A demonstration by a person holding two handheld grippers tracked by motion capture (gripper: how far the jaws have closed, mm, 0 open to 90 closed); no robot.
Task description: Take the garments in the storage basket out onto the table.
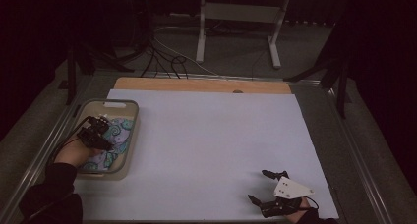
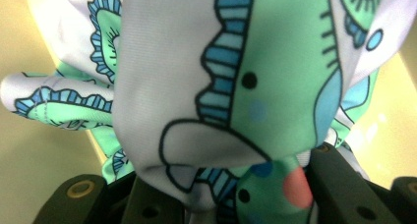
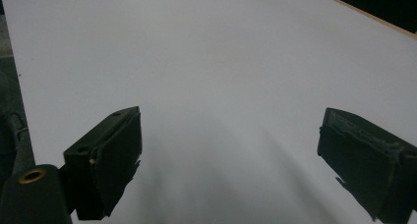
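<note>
Green-and-blue patterned cloth [image 2: 246, 86] lies in the beige tub [image 1: 129, 108] at the bench's left edge, bunched directly between the jaws of the left gripper [image 1: 101, 143], which pinch it. The left hand reaches in from below, angled downward. The right gripper [image 1: 263, 187] rests wide open, well apart, over the white sheet [image 1: 206, 135].

The room is dim, its far side lost in black shadow. A pale lavender sheet [image 1: 211, 150] covers the tabletop and spreads flat between and ahead of the jaws in the right gripper view. A bare strip of light wooden board [image 1: 196, 84] shows along its far edge. Beyond lie grey floor [image 1: 236, 52], tangled black cables [image 1: 157, 57] and a white metal stand [image 1: 238, 22].
</note>
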